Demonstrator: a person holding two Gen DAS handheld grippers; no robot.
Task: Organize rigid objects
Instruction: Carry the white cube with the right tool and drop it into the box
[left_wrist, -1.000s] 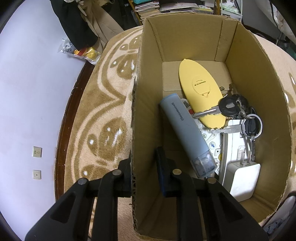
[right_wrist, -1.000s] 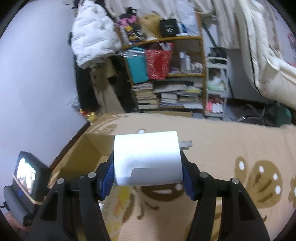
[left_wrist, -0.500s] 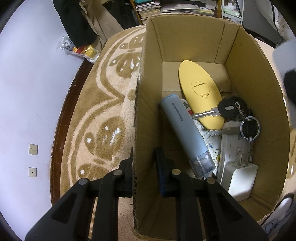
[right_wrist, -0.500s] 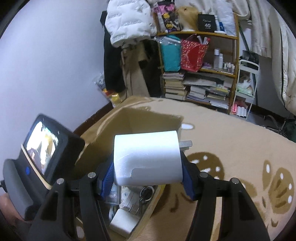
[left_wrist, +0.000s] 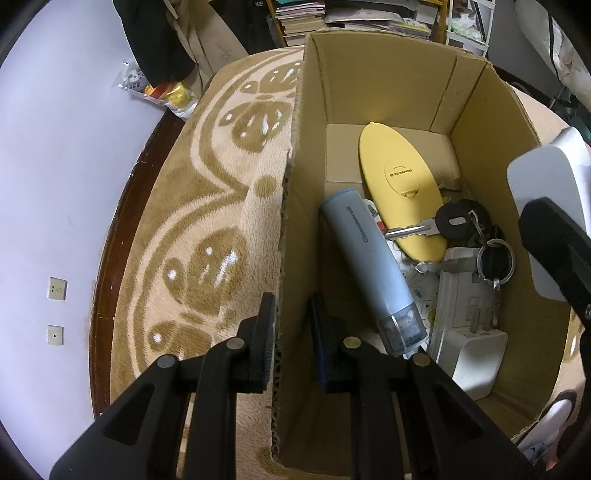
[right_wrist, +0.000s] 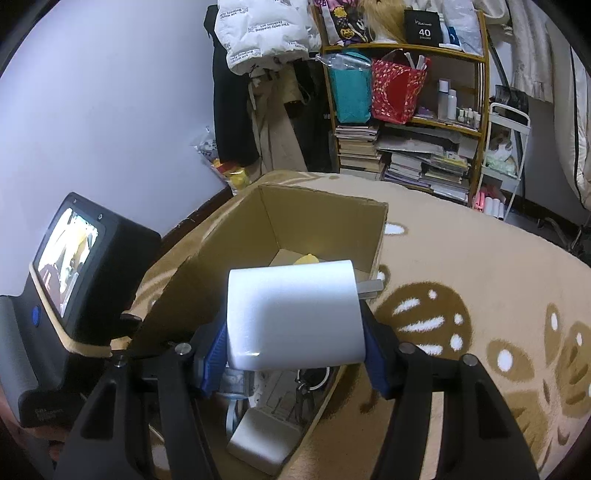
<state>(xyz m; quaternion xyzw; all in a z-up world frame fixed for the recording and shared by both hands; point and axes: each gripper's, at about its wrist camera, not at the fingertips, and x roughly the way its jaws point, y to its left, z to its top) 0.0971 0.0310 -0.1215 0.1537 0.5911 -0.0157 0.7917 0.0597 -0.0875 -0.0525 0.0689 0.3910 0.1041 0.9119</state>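
white charger (right_wrist: 295, 314) in right tongs (right_wrist: 295, 354) — hides the box (right_wrist: 321, 218) floor.

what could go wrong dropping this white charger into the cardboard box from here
The white plug-in charger hangs over the cardboard box's right wall, so released now it might clip the rim and tumble onto the carpet. If it falls inside, it would likely land on the bunch of keys and the other white adapter, possibly scratching them. The left gripper straddles the left wall, so a bump could shift the box.
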